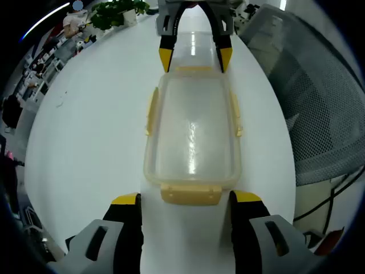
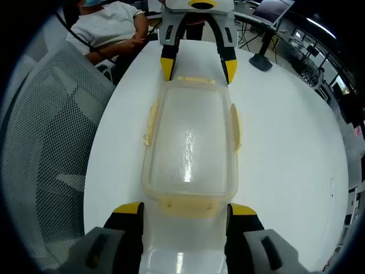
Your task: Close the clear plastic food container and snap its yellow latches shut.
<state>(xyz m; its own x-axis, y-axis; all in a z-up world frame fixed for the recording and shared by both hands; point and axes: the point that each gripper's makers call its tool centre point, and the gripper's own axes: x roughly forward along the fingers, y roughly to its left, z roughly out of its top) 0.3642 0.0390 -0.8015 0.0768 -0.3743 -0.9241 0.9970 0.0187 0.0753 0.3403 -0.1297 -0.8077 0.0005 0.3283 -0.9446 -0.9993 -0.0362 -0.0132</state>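
On the white table [image 1: 85,148], which stretches wide under both my claws, a grey mesh chair [image 2: 51,154] stands just beside the edge, and a person in a white top [image 2: 108,28] sits at the far end as seen in my right gripper view. In the middle of the table lies the clear plastic food container [image 1: 193,137], lid on top, lengthwise between my two claws. My left gripper [image 1: 185,200] stands with its jaws apart, one yellow tip on each side of the near end latch [image 1: 191,194], clamped on nothing. My right gripper [image 2: 185,210] faces it from the opposite end, its jaws likewise spread wide astride the other end latch [image 2: 188,205]; whether the tips touch the container wall I cannot tell. The side latches [image 1: 235,114] run along the long edges, the near ones seeming to stand out a little from the wall. A potted green plant [image 1: 117,12] sits at the table's far rim in my left gripper view.
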